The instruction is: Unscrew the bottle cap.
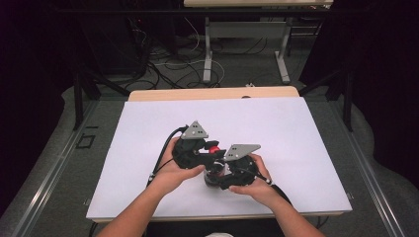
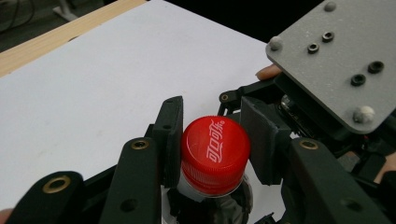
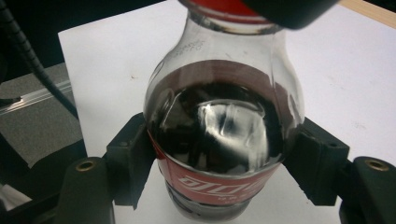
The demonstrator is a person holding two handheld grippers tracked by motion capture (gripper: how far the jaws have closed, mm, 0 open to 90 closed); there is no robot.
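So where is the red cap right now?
The red cap sits on the cola bottle, between the left hand-held gripper jaws; in the high view it lies near the white sheet centre, between both hands.

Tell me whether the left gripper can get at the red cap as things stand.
Probably yes. In the left gripper view the left gripper already has its jaws on either side of the red cap, seemingly touching it. The right gripper grips the bottle lower down, at the body, leaving the cap free.
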